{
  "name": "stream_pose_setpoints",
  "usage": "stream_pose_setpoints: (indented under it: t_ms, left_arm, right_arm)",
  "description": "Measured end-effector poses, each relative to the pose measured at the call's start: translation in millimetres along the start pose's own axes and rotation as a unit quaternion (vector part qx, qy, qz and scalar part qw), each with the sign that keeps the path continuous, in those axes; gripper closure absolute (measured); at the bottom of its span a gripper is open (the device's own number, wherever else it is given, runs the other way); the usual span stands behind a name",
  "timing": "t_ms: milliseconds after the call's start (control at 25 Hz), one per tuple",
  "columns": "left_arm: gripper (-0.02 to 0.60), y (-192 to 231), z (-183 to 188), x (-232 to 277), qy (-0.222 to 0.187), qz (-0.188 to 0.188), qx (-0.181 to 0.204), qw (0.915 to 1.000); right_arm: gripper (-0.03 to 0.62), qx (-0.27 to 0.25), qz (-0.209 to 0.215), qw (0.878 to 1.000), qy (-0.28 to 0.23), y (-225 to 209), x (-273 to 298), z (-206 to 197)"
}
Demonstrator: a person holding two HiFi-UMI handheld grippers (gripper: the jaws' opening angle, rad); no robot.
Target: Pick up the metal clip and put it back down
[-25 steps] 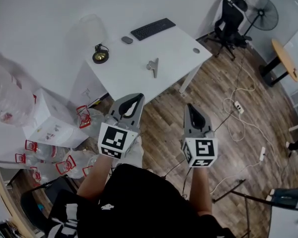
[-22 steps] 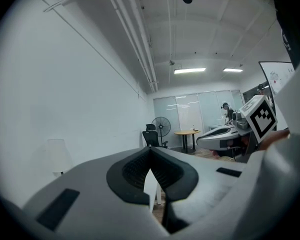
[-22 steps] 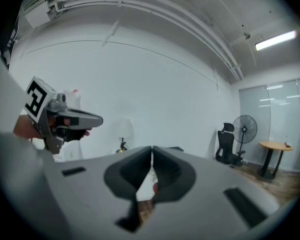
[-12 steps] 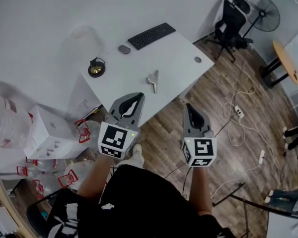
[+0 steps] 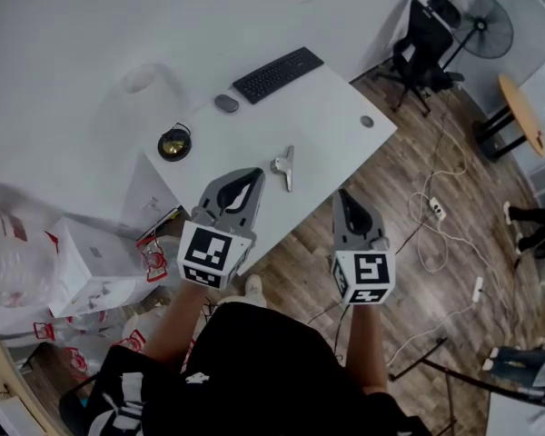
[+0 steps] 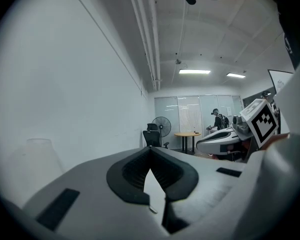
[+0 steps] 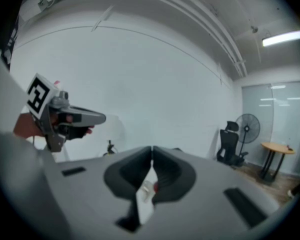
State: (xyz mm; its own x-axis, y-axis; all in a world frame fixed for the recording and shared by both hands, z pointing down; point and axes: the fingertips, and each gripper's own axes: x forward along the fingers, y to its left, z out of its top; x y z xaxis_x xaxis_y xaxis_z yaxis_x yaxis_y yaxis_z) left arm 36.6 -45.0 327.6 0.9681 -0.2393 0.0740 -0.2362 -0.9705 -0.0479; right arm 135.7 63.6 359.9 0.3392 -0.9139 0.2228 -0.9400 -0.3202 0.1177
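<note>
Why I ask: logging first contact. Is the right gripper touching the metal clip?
Apart. Head view: the right gripper hangs over the wooden floor, off the table; the metal clip lies on it.

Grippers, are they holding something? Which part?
Nothing. The left gripper and right gripper are shut and empty; the metal clip lies on the table.

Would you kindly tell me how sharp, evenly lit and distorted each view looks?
Head view: evenly lit, metal clip sharp on the white table, plastic bag at left smeared. Left gripper view: fisheye with dark border, ceiling lights glaring mildly. Right gripper view: same fisheye, softer overall, ceiling light blown out.
</note>
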Motion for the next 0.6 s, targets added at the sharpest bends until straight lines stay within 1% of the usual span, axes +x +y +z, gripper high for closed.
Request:
stream_pose_setpoints:
  t_ms: [200, 360, 600]
  left_arm:
    - [0.558, 23, -7, 10, 0.004, 0.000, -0.005, 1.0000]
    - [0.558, 36, -14, 15, 0.009, 0.003, -0.009, 0.9999]
    - [0.558, 36, -23, 30, 0.016, -0.004, -0.017, 0.9997]
  right_arm:
    - [0.559, 0.001, 0.000, 1.000, 0.008, 2, 28, -1]
    - [0.559, -0.002, 0.009, 1.000, 0.011, 6, 43, -2]
    - [0.559, -0.004, 0.026, 0.999, 0.029, 7, 54, -16]
